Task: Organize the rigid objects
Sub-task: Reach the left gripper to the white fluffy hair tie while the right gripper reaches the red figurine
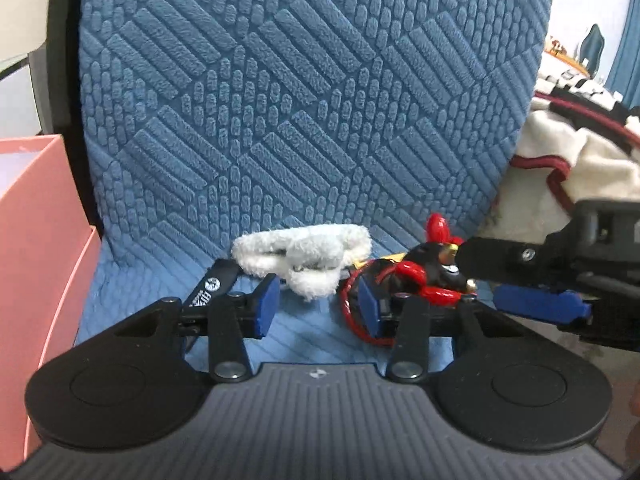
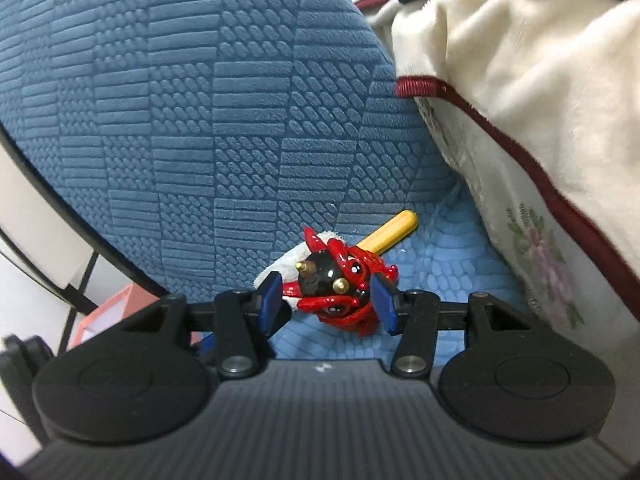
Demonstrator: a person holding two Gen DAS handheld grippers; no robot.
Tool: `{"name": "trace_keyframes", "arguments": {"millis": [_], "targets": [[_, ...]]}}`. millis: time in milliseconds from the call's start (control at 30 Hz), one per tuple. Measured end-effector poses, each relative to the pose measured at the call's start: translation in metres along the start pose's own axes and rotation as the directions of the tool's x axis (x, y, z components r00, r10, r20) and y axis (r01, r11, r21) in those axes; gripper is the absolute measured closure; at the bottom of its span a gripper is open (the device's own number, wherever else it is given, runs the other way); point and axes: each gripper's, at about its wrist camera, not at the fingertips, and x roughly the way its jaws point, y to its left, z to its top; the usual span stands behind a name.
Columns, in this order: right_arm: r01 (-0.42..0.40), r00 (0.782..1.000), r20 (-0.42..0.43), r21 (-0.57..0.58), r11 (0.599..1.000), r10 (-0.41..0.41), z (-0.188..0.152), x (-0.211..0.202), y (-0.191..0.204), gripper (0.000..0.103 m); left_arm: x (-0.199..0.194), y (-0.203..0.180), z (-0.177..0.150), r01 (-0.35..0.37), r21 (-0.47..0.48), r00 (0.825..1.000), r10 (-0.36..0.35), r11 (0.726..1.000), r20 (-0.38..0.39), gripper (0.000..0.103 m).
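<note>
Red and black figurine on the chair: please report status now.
Both claws open, left claw, right claw. Red and black figurine between the right claw's pads, not gripped. White fluffy band beside it.

Both wrist views look down, close, sharing the red figurine [image 1: 424, 276]

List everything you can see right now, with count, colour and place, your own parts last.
chair cushion: one, blue, textured, seat and backrest behind everything.
fluffy loop: one, white, on the seat ahead of the left tool.
toy figure: one, red and black with gold studs, on the seat right of the loop.
stick: one, yellow, sticking out behind the figure.
box: one, pink, left of the chair.
blanket: one, cream with dark red trim, right of the chair.
left tool: one, black with blue pads, open, nothing between the pads.
right tool: one, same colours, open around the figure.
</note>
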Motion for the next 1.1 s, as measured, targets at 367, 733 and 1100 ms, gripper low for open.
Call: {"name": "trace_keyframes", "arguments": {"millis": [367, 733, 1100], "targets": [[-0.015, 0.998, -0.054, 0.038, 0.999, 0.017, 0.011, 0.031, -0.005, 0.038, 0.033, 0.002, -0.003, -0.002, -0.068, 1.0, 0.0, 0.998, -0.03, 0.053], [-0.04, 0.995, -0.088, 0.139, 0.989, 0.052, 0.018, 0.042, -0.021, 0.037, 0.04, -0.008, 0.006, 0.014, -0.006, 1.0, -0.015, 1.0, -0.023, 0.057], [-0.062, 0.991, -0.108, 0.176, 0.983, 0.081, 0.017, 0.038, -0.026, 0.054, 0.04, -0.005, 0.001, 0.013, -0.005, 1.0, -0.013, 1.0, -0.023, 0.084]]}}
